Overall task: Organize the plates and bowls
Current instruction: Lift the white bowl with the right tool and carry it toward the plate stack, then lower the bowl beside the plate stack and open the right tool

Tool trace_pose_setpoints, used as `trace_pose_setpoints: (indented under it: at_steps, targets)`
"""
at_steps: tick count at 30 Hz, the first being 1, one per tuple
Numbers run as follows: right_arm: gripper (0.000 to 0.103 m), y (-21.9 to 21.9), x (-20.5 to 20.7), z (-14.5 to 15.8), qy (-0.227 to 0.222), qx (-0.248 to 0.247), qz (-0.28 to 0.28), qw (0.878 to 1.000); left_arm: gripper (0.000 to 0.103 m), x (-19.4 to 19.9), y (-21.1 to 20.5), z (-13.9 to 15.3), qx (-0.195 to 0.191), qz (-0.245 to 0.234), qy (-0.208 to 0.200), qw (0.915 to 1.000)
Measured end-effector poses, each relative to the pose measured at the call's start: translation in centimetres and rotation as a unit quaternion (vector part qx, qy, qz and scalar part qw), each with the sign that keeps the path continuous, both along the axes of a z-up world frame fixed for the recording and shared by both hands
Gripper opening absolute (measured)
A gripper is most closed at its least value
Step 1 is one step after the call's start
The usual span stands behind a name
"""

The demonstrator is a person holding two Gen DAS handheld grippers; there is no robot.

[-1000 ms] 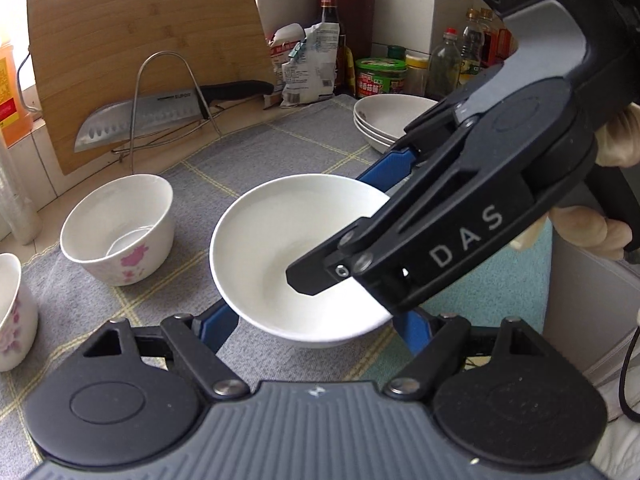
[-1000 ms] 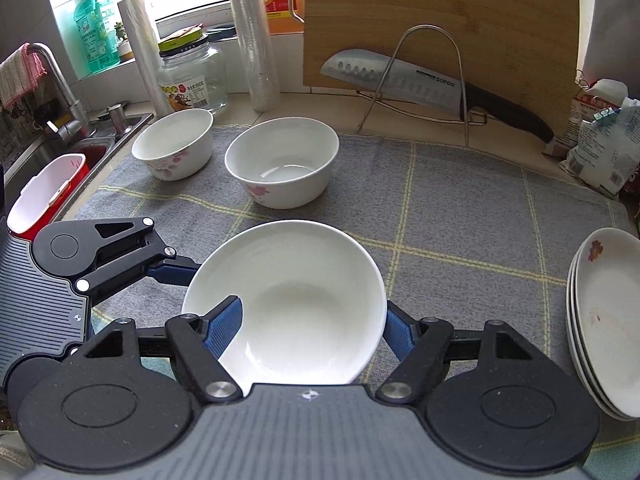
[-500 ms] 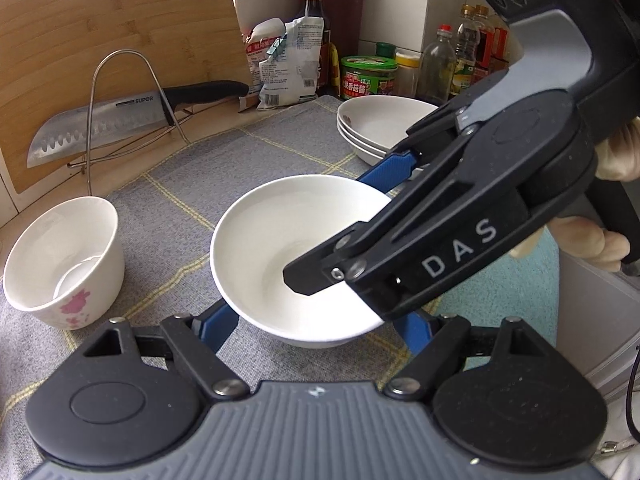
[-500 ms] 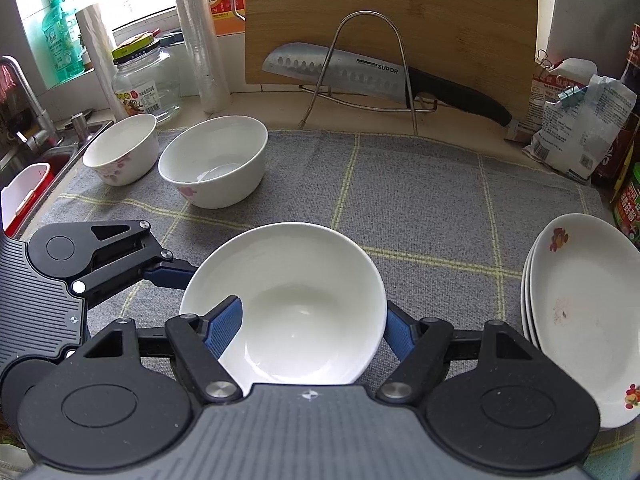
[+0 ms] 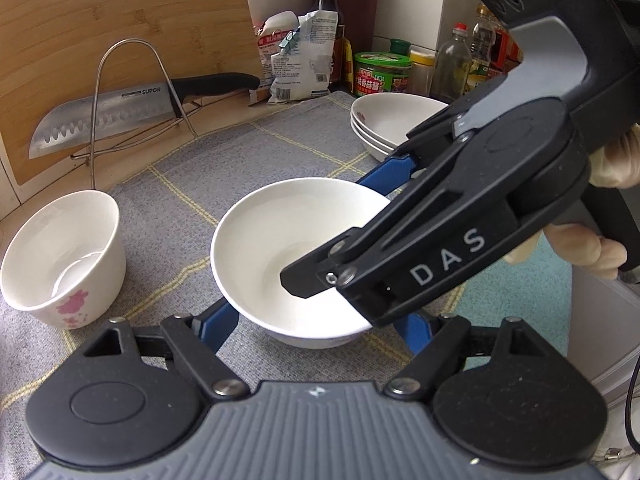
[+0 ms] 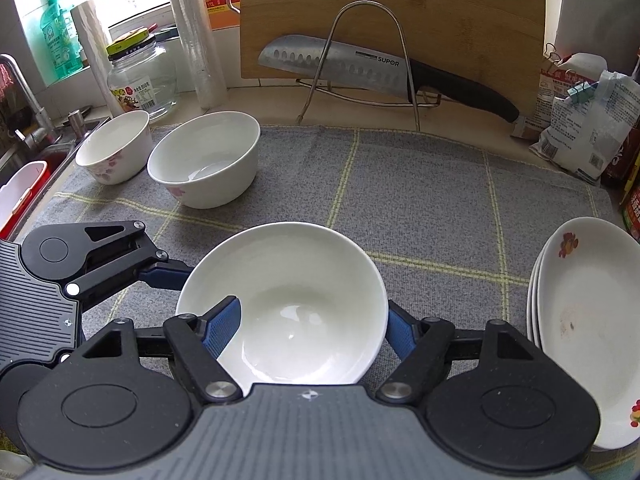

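Observation:
A plain white bowl (image 5: 280,248) (image 6: 288,280) lies between both grippers, its base low on the grey checked cloth (image 6: 420,200). My left gripper (image 5: 316,324) has its blue fingers (image 5: 218,320) against the bowl's near wall and stays shut on it. My right gripper (image 6: 310,328) reaches over the bowl from the right in the left wrist view. Its jaws are opening, with the bowl between them and the pads (image 6: 396,330) still against the rim. Two flowered bowls (image 6: 204,164) (image 6: 114,146) stand at the back left. Stacked plates (image 6: 588,320) (image 5: 396,120) sit on the right.
A cleaver (image 6: 344,66) rests on a wire rack before a wooden cutting board (image 6: 400,12). A glass jar (image 6: 140,76), film rolls and a sink (image 6: 24,160) are at the left. Bags and bottles (image 5: 452,60) crowd the back right. A hand (image 5: 580,248) holds the right gripper.
Both grippers have carried the white bowl to the right over the cloth, away from the flowered bowls and nearer the stacked plates. No widening of the jaws shows.

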State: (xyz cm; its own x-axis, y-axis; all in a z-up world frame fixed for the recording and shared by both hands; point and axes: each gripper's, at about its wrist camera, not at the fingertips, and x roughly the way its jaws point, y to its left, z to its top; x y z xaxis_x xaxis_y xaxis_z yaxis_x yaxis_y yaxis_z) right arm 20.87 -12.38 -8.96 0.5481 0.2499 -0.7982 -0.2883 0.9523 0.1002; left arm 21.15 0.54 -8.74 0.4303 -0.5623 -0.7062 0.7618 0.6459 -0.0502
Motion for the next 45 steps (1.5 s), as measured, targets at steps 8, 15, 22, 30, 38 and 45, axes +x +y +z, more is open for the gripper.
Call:
trace_pose_setpoints:
  at_steps: [8,15,22,30,38,45]
  targets:
    - [0.1,-0.3,-0.6,0.2,-0.007,0.012,-0.015,1.0,0.1,-0.2,1.3,0.6,-0.012,0.015,-0.005,0.9998]
    - [0.103,0.6,-2.1,1.9,-0.037,-0.002,-0.03,0.999,0.1,-1.1,5.0,1.4,-0.004,0.066,-0.012,0.9978]
    - [0.103,3.9,-3.4,3.2,-0.065,-0.021,-0.04,0.997,0.101,-2.0,9.8,2.2,-0.017,0.111,-0.014,0.9935]
    - [0.103,6.0,-3.0,4.0,-0.086,-0.047,0.006,0.995,0.101,-1.9,12.0,2.4,-0.022,0.144,0.008,0.9892]
    - [0.103,5.1,-0.4,3.2,-0.116,-0.053,0.077,0.989,0.101,-0.3,11.8,3.6,-0.004,0.214,0.017,0.9766]
    - [0.103,5.8,0.6,3.0,-0.128,-0.045,0.124,0.983,0.101,1.8,12.4,6.4,0.0,0.229,0.005,0.9734]
